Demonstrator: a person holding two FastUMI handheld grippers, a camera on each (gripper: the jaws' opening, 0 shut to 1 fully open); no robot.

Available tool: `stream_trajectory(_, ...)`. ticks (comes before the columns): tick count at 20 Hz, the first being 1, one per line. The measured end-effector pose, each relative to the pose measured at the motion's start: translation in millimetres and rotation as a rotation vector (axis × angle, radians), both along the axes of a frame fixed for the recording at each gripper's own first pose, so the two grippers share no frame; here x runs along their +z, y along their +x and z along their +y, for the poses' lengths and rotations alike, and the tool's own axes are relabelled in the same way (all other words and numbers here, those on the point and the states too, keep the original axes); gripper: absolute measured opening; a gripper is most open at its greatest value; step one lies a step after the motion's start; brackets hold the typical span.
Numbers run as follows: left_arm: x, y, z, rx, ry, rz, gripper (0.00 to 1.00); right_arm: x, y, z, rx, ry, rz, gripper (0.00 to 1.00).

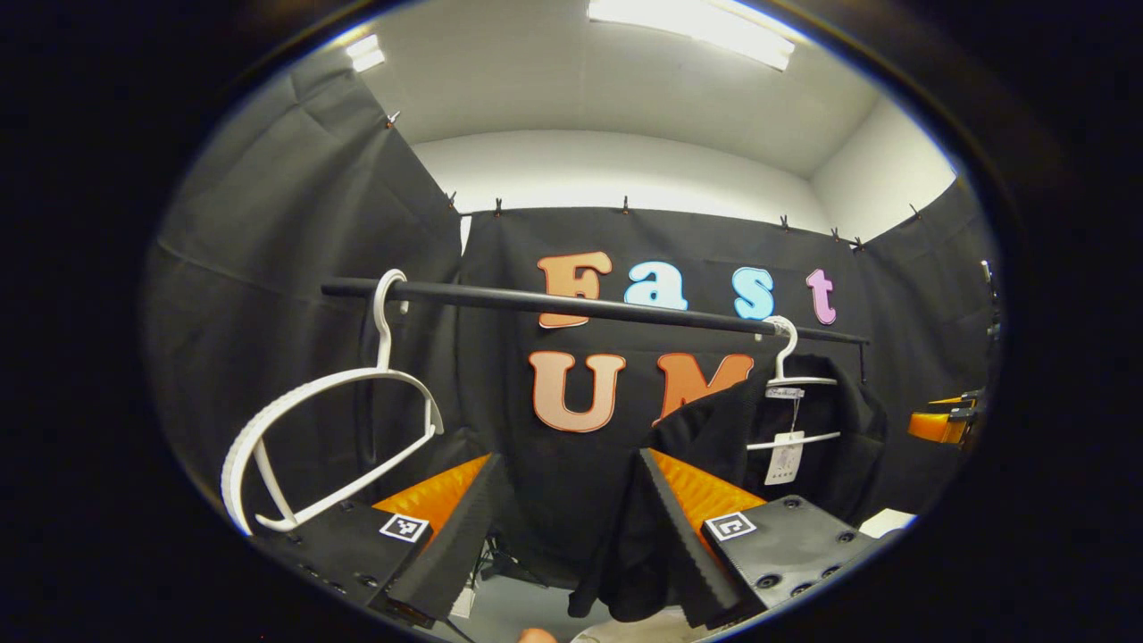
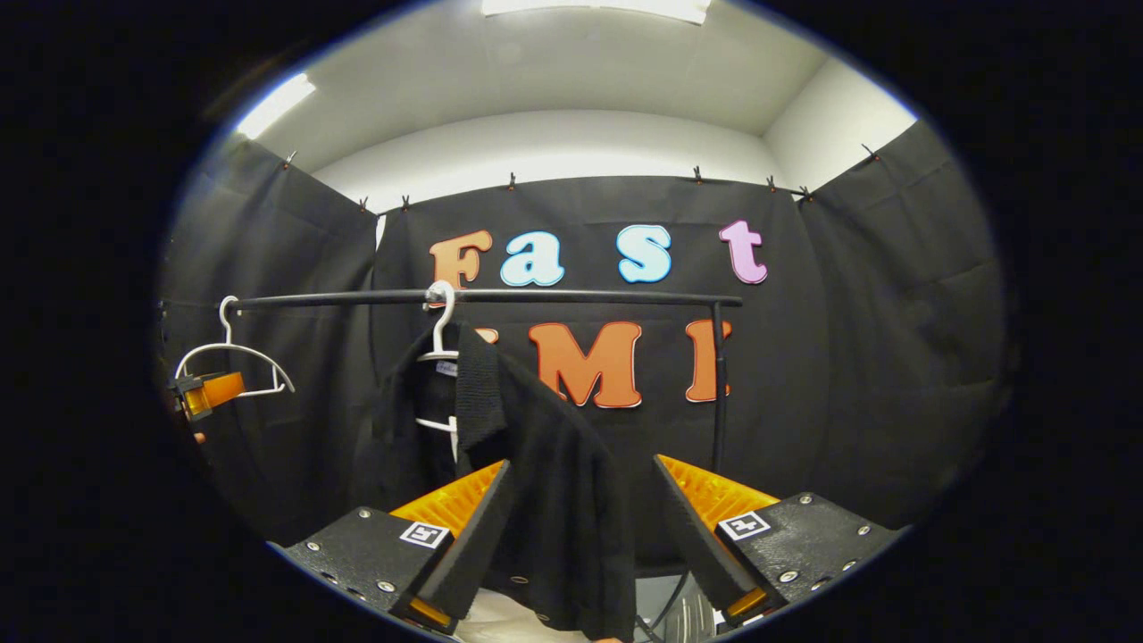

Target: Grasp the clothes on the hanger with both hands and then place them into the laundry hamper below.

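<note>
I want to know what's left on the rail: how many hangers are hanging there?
2: an empty white hanger at the rail's left end, and one hanger carrying the black garment farther right.

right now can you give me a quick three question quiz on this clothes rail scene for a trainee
1. True or false: the black garment is off its hanger and in the hamper.
2. How many white hangers are on the rail?
3. Multiple choice: the right gripper is A) shut on the garment, B) open with the garment hanging between its fingers, C) shut on the rail.

Key
1. False: it hangs from the hanger on the rail.
2. Two: one with the garment, and one bare hanger near the left gripper, which is open.
3. B
</note>
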State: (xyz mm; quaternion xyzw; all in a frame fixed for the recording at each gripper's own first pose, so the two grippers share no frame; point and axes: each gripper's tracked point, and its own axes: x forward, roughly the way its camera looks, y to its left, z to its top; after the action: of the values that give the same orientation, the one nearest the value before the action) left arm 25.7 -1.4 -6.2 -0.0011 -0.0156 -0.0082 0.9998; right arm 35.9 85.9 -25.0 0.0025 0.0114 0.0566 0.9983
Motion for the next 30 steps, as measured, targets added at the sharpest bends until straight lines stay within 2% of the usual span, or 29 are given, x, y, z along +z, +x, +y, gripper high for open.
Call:
stream_trajectory(5,-6.9,13.0,3.3,0.002,0.013,-0.009,0.96,-23.9,2.2,36.0,0.049,0.080,0.034,1.00)
stream_trajectory(6,-8.9,16.1,2.2,0.002,0.018,-0.008,0.96,-29.6,6.4,41.1,0.049,0.086,0.044,1.00)
stream_trajectory(7,-11.2,17.7,0.5,-0.004,0.015,-0.003,1.00,-36.5,9.8,45.0,0.049,0.089,0.054,0.94)
stream_trajectory(8,-14.6,19.0,-1.2,-0.013,0.008,0.003,0.96,-41.5,13.7,49.6,0.049,0.091,0.060,0.94)
stream_trajectory(12,-25.2,21.8,-3.7,-0.037,-0.010,0.028,0.96,-56.7,36.4,52.5,0.019,0.104,0.070,0.94)
stream_trajectory(13,-27.2,23.3,-2.7,-0.036,-0.007,0.030,0.93,-60.0,44.1,51.1,0.004,0.103,0.068,0.94)
stream_trajectory(15,-30.7,24.9,-3.2,-0.034,-0.003,0.035,1.00,-66.9,54.5,52.4,-0.007,0.096,0.073,0.94)
stream_trajectory(17,-34.4,26.8,-3.8,-0.038,-0.004,0.041,0.96,-75.4,65.8,55.7,-0.012,0.083,0.072,0.94)
stream_trajectory(19,-37.7,31.2,-5.2,-0.040,-0.005,0.046,1.00,-83.0,79.2,56.8,-0.021,0.073,0.077,0.94)
stream_trajectory(20,-41.9,34.0,-8.2,-0.043,-0.006,0.050,0.96,-86.2,86.3,57.2,-0.027,0.070,0.081,0.94)
stream_trajectory(22,-50.4,40.1,-14.1,-0.051,-0.011,0.063,0.96,-92.5,100.3,59.5,-0.032,0.061,0.086,0.94)
stream_trajectory(27,-73.6,55.1,-38.6,-0.102,-0.036,0.076,0.96,-97.8,118.2,61.9,-0.031,0.020,0.067,0.94)
stream_trajectory(28,-79.0,58.0,-45.4,-0.119,-0.038,0.079,1.00,-98.5,119.9,63.2,-0.023,0.023,0.065,0.93)
stream_trajectory(30,-91.1,66.5,-59.0,-0.145,-0.038,0.087,1.00,-99.0,125.6,66.3,-0.012,0.031,0.064,0.92)
